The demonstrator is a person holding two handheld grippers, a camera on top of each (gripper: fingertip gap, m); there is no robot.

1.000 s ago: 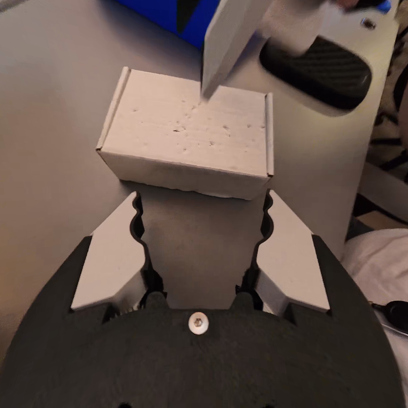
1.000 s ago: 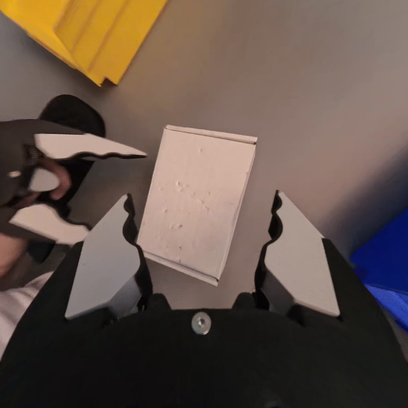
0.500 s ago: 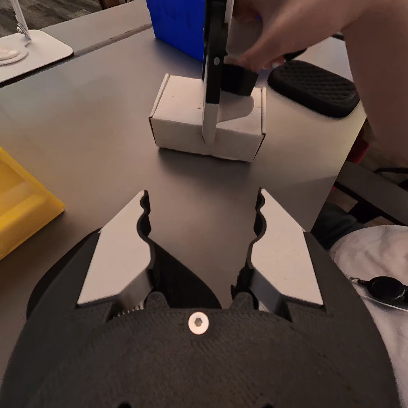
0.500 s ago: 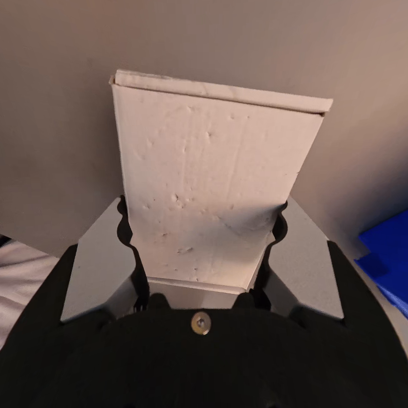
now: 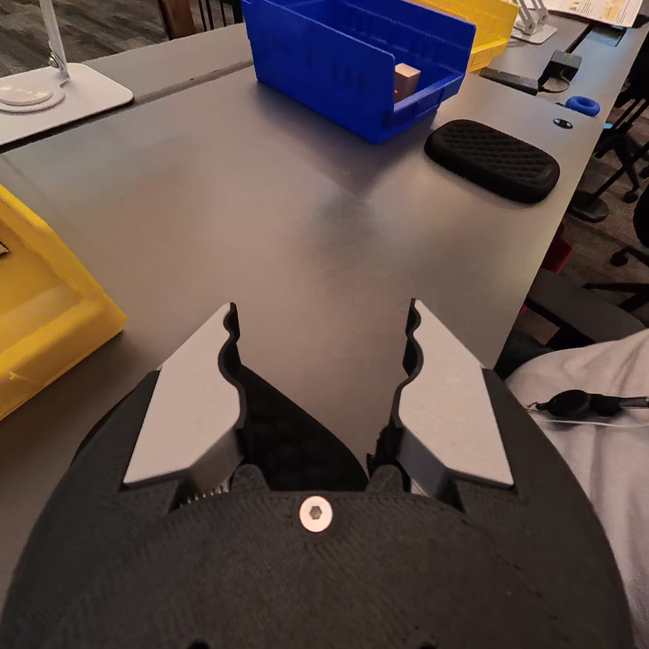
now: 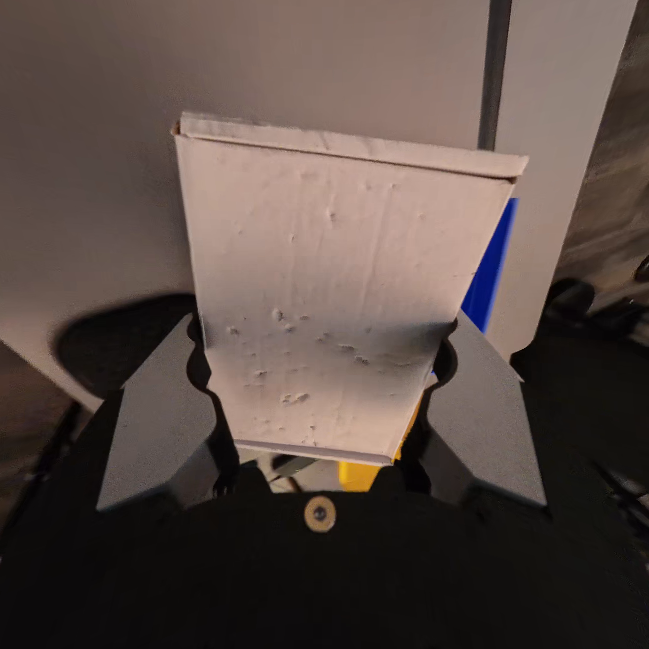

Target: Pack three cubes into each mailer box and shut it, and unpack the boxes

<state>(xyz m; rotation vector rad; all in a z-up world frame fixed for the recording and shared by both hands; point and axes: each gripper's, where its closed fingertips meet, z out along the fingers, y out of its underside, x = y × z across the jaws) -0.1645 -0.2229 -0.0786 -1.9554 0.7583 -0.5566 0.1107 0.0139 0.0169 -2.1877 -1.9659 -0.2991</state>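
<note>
Yellow bin (image 5: 45, 316): at 9 o'clock in your left wrist view, on the counter (image 5: 281, 210), beside your left tongs.
Left tongs (image 5: 321, 309): spread wide with nothing between the fingers, hanging over bare counter.
Blue bin (image 5: 337, 63): at 12 o'clock on the far side of the counter; a small cube (image 5: 406, 75) shows inside its open end.
Black pad (image 5: 491, 159): at 1 o'clock, just right of the blue bin near the counter's edge.
Blue ring (image 5: 583, 104): at 2 o'clock, small, farther along that edge.
Right tongs (image 6: 321, 326): you have them pinching the mailer box (image 6: 333, 281) by its two long sides, the fingers pressed against the cardboard.
Mailer box: shut, white, its top pitted with small dents; it fills the centre of your right wrist view and reaches toward 12 o'clock, lifted off the counter, with blue at 3 o'clock and yellow at 6 o'clock showing behind it.
</note>
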